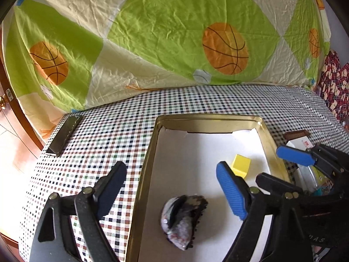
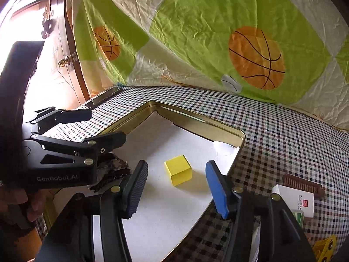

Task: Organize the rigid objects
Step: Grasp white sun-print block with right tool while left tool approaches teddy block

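Mid-sorting into the paper-lined gold tin tray on the checked worktop: smooth yellow cube and rough, dark stone-like lump lying inside, both left claw and right claw spread and empty, next likely fetching the ridged brown comb outside.

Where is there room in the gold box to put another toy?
The far end of the gold box, beyond the yellow block, is bare white. So is its middle, between the block and the dark stone. Outside its right wall it's crowded: a white card, a brown comb.
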Available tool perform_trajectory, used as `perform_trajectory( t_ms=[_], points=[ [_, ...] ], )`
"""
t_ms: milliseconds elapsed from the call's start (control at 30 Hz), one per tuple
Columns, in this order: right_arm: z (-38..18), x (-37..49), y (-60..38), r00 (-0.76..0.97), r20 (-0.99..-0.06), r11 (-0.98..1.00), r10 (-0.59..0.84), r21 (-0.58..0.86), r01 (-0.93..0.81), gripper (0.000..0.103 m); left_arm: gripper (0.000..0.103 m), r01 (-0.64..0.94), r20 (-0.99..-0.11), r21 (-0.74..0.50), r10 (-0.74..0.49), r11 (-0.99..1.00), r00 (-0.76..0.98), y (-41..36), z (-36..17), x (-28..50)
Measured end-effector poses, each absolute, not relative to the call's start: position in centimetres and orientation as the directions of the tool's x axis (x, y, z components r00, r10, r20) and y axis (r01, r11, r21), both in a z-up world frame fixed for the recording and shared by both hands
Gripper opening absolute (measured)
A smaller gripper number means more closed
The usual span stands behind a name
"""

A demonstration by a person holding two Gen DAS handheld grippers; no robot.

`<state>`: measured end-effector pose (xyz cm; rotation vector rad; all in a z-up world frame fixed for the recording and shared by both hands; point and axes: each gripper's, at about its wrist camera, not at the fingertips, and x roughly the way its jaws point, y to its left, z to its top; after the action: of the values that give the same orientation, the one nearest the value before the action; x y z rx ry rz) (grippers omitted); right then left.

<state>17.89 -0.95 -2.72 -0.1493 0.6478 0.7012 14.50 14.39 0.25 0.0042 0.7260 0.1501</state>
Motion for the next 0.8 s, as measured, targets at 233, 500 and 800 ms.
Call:
perform_trajectory(
  t_ms=[233,500,800],
  points=[
    [-2.1,14.2,-4.4,0.623,-0.535,0.767,0.571,0.076,-0.638,0.058,0.098,-0.163,-0.535,0.059,0.169,0.985,0.828,12.1,1.9,10.4],
    [-2.3,10.0,-13.3,0.748,-0.448,0.849,0.489,0.046,-0.527,0.058,0.102,-0.078,-0.405,0.039,0.087,0.996,0.91,5.6,2.2,5.5],
    [-4.4,9.3,-25.0,0.873,-0.449,0.979,0.192,0.019,-0.205,0.059,0.102,0.089,-0.416,0.062,-0.055,0.994,0.908,-3.5,-0.1,4.9]
  ],
)
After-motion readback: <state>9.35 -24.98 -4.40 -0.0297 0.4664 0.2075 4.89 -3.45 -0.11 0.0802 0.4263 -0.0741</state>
